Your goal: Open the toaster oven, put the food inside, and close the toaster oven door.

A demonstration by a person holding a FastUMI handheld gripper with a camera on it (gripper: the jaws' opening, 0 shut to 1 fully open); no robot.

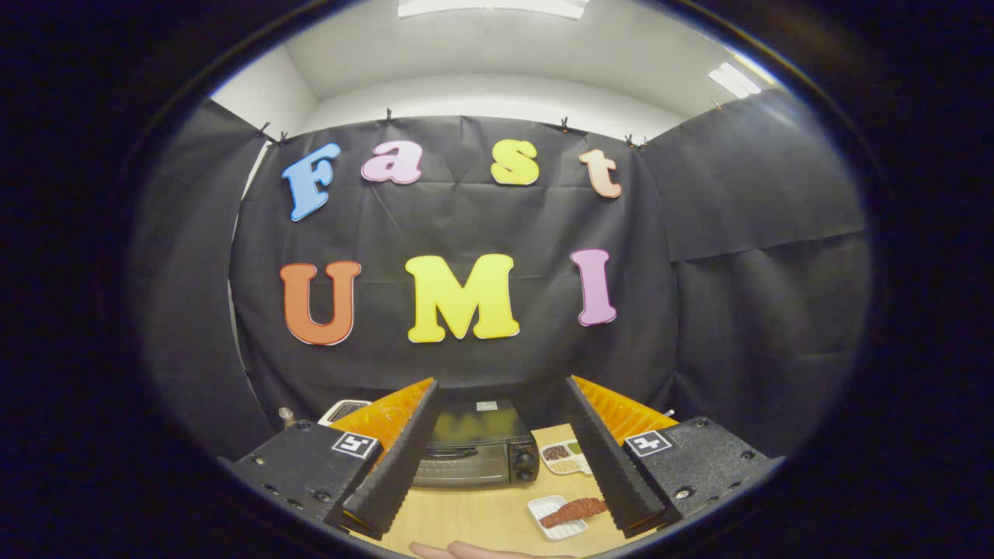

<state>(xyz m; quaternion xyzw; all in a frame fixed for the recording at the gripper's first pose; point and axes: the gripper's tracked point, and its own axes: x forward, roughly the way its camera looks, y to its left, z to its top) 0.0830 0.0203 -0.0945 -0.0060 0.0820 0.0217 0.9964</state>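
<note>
Two fingers of the tongs [497, 458] were spread wide, gripping nothing. Between them, further off on the bench [481, 516], sat the oven [475, 449], door shut; rigid, heavy-looking, probably best pulled by the handle bar across the door top. Right of it, a tray [565, 456] of bits. Nearer, the food [573, 511] on a dish [543, 508]: light, likely soft, crumbly. A hand [466, 551] rested nearest. Pale wood bench, black cloth walls.

Black cloth [466, 225] hangs clipped along its top edge as the booth's back wall, with more black cloth [769, 256] on the right side. Above it are white walls [497, 97], a white ceiling and lit ceiling panels [734, 79]. Below stands a light wooden table [481, 516].
</note>
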